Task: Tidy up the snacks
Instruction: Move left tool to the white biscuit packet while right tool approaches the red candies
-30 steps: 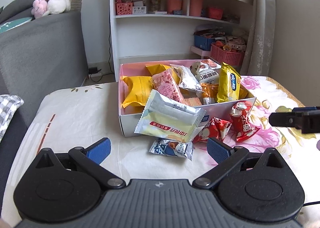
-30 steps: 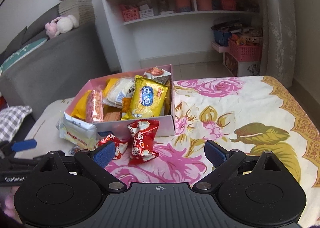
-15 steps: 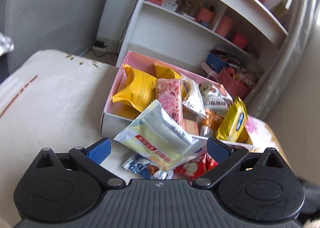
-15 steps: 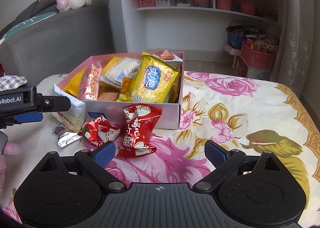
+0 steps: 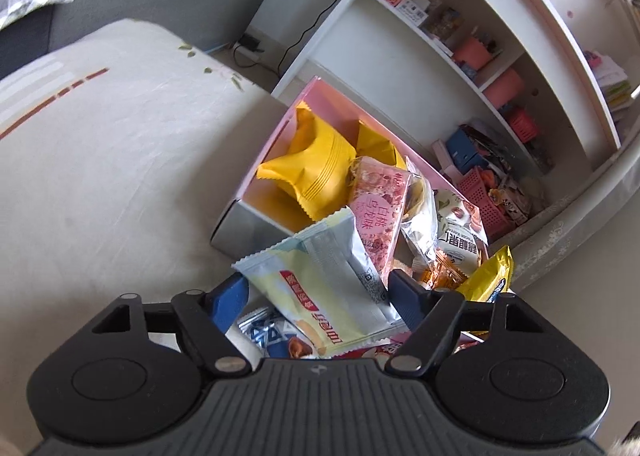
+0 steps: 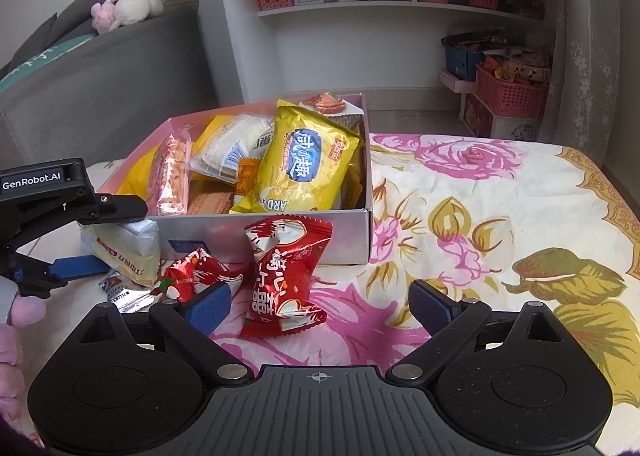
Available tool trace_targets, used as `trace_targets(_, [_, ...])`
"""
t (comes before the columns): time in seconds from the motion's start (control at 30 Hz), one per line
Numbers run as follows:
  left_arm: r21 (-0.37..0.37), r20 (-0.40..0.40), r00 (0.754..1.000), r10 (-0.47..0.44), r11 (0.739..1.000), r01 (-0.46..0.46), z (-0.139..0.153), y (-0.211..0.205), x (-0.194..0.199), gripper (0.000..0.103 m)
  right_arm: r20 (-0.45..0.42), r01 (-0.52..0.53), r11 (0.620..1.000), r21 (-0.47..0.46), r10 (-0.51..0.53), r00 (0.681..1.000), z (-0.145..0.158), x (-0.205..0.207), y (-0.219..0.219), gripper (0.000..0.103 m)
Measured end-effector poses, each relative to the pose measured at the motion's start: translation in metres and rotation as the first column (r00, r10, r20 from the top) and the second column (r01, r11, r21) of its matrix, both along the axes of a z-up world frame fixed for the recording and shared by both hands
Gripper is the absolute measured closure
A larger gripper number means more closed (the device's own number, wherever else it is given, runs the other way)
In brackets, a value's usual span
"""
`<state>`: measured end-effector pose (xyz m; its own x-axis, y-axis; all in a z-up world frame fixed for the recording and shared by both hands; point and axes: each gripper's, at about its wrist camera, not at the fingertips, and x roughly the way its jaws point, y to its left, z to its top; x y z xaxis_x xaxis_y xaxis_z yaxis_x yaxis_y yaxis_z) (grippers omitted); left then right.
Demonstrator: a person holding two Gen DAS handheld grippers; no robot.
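One open pink box (image 6: 362, 211) sits on the flowered cloth (image 6: 500, 191). Outside it lie four snack packets: two red ones, a large one (image 6: 286, 276) and a small one (image 6: 196, 276); one pale yellow-and-white packet (image 5: 320, 288); and one small blue-and-silver packet (image 5: 268, 332).

Inside the box, the count is less sure because packets overlap. Showing are two plain yellow pouches (image 5: 316, 171), one pink bar packet (image 5: 376, 207), one big yellow bag with a blue label (image 6: 304, 163), one clear-wrapped pastry (image 6: 228, 151), one white nut packet (image 5: 460, 236), and one orange-printed packet (image 6: 328, 103) at the back. Smaller orange pieces between them cannot be counted.
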<state>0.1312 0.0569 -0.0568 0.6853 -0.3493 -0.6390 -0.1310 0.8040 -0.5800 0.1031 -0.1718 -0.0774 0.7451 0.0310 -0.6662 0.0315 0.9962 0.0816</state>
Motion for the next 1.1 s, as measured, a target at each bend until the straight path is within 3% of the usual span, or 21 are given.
trace_targets(0.1, [-0.030,-0.011,1.000,-0.008,1.000,0.008,0.003,0.008,-0.005,0.039,-0.002,0.001,1.000,-0.009,-0.001,1.000,-0.001,0.002,0.000,0.007])
trace_targets(0.23, [-0.010,-0.020,0.999,-0.034,0.999,0.034,0.009,0.018,-0.011,0.044,-0.003,0.033,0.999,0.003,-0.033,0.999,-0.002,0.005,-0.003,0.008])
trace_targets(0.43, [0.037,-0.065,0.991,-0.114,0.992,0.117,0.011,0.028,-0.018,0.045,-0.004,0.041,0.999,0.011,-0.040,0.999,-0.001,0.005,-0.006,0.030])
trace_targets(0.57, [0.090,-0.107,0.983,-0.149,0.983,0.158,0.011,0.030,-0.022,0.049,-0.014,0.039,0.999,0.020,-0.039,0.999,-0.001,0.006,-0.004,0.055])
trace_targets(0.7, [0.094,-0.134,0.976,-0.169,0.979,0.183,0.010,0.035,-0.028,0.047,-0.017,0.047,0.999,0.022,-0.047,0.999,0.000,0.005,-0.003,0.064])
trace_targets(0.8, [0.084,-0.119,0.980,-0.159,0.982,0.170,0.015,0.037,-0.030,0.038,-0.019,0.054,0.998,0.032,-0.053,0.998,0.002,0.005,-0.004,0.064])
trace_targets(0.97, [0.047,-0.092,0.985,-0.144,0.988,0.148,0.018,0.031,-0.024,0.036,-0.026,0.064,0.996,0.060,-0.063,0.998,0.008,0.004,-0.004,0.064])
trace_targets(1.03, [0.040,-0.086,0.987,-0.136,0.989,0.140,0.016,0.027,-0.019,0.039,-0.024,0.056,0.996,0.073,-0.055,0.998,0.010,0.003,-0.003,0.064])
trace_targets(1.1, [0.020,-0.086,0.989,-0.118,0.993,0.120,0.012,0.025,-0.014,0.048,-0.026,0.047,0.996,0.074,-0.046,0.999,0.011,0.002,-0.001,0.064])
